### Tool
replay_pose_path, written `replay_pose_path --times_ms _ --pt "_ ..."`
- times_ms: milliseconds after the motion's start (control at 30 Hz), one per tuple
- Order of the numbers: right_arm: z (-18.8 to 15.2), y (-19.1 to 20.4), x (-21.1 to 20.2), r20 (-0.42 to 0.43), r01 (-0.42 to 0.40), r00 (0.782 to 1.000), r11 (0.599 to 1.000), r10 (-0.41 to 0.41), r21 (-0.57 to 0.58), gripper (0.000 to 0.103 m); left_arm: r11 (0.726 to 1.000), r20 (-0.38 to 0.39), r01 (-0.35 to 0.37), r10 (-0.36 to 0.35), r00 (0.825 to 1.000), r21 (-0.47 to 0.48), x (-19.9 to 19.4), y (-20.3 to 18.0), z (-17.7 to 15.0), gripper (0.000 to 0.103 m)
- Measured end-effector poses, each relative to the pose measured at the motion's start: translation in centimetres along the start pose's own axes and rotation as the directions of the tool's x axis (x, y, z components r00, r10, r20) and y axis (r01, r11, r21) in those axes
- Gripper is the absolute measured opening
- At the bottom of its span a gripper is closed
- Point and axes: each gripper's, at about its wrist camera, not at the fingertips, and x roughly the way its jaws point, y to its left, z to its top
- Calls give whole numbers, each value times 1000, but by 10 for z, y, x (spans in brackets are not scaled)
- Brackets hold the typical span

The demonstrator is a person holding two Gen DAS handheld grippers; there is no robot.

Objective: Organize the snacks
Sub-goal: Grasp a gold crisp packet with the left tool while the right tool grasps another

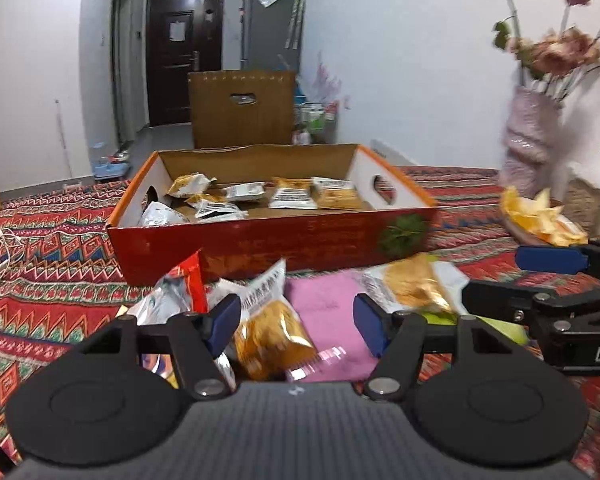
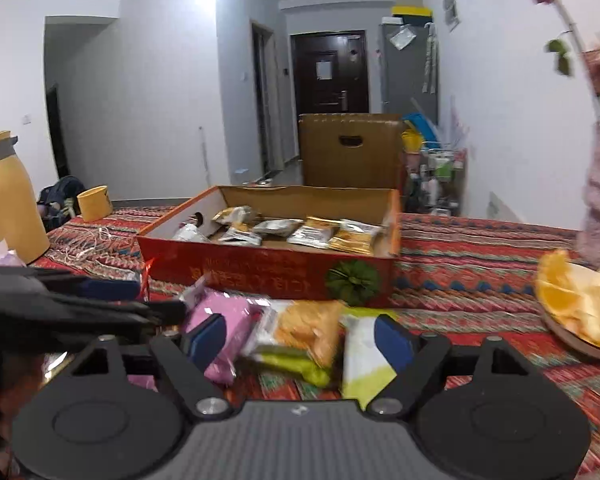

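Observation:
A red cardboard box with several snack packets inside stands on the patterned cloth; it also shows in the right wrist view. In front of it lies a pile of loose snacks: an orange packet, a pink packet, a cracker packet and a red-and-silver packet. My left gripper is open just above the orange and pink packets. My right gripper is open above the cracker packet, with the pink packet and a green-white packet at its fingers.
A plate of orange peel lies at the right, a pink vase with flowers behind it. A yellow flask, a yellow cup and white cables are at the left. A brown carton stands beyond the table.

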Motion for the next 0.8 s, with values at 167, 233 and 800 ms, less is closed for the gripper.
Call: replay_pose_path --times_ms 167,233,800 --pt "-3 3 57 -26 22 999 999 -21 44 72 998 -23 13 -14 1000 -67 33 14 -6 55" --pt "-9 3 71 -37 58 998 997 -56 52 71 999 0 15 -15 1000 -53 33 19 -7 51" --pt "-27 14 81 -35 34 999 999 -35 -27 56 982 -10 112 -115 993 -150 26 37 -14 34"
